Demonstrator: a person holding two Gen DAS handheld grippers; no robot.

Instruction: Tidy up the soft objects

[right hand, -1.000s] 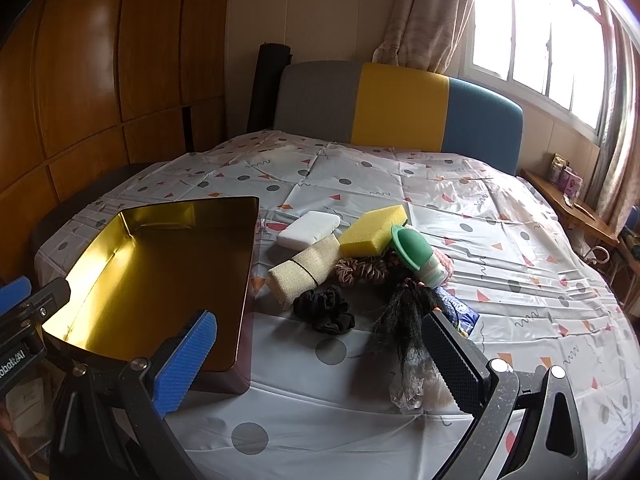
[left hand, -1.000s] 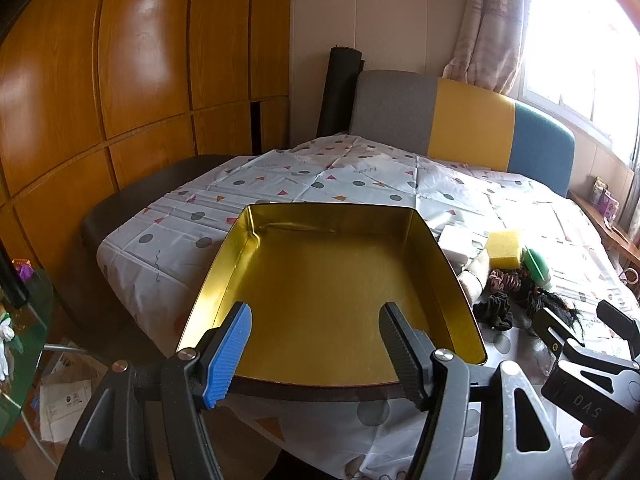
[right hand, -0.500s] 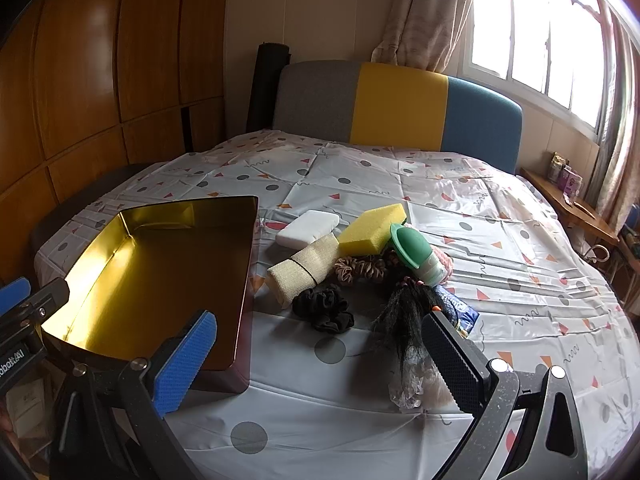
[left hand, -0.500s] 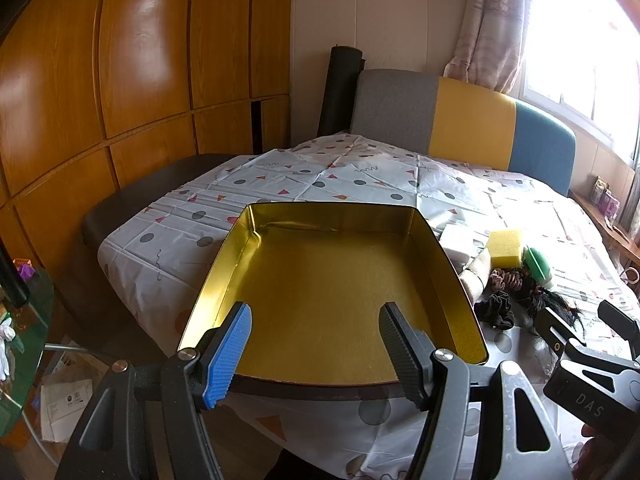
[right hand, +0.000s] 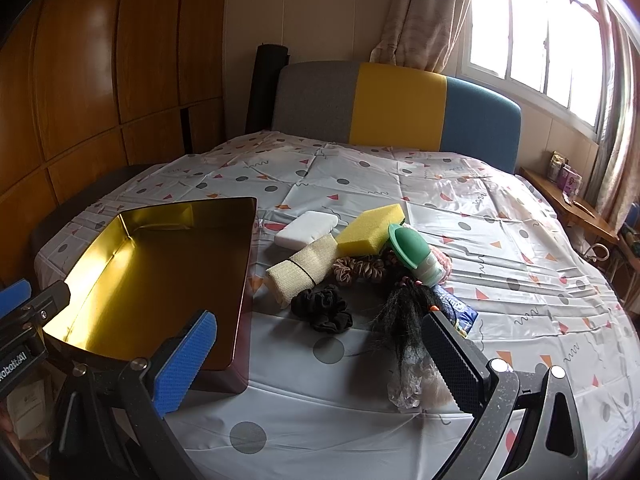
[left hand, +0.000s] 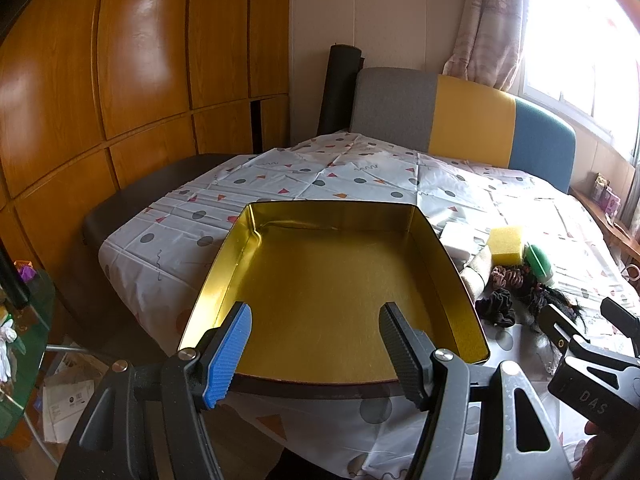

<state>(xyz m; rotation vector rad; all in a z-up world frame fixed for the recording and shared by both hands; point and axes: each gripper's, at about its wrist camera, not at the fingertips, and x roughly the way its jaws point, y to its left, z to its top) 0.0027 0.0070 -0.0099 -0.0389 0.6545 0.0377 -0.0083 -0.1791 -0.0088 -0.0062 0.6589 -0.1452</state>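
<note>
A gold-lined metal tin [left hand: 448, 264] [right hand: 100, 248] lies empty at the near left of the patterned sheet. To its right is a pile of soft things: a yellow sponge [right hand: 370, 224], a white sponge [right hand: 306, 229], a beige bandage roll [right hand: 302, 270], a black scrunchie [right hand: 324, 308], a brown scrunchie [right hand: 358, 268], a green silicone bottle [right hand: 414, 254] and a black hair piece [right hand: 402, 316]. My left gripper [left hand: 314, 350] hangs open over the tin's near edge with nothing between its fingers. My right gripper [right hand: 320, 354] stands open short of the pile, holding nothing.
The sheet covers a bed with a grey, yellow and blue headboard [right hand: 396, 106]. Wooden wardrobe doors [left hand: 120, 72] stand to the left. A window and curtain [right hand: 424, 12] are at the right, with a wooden shelf [right hand: 576, 204] below. Papers lie on the floor [left hand: 68, 392] at the left.
</note>
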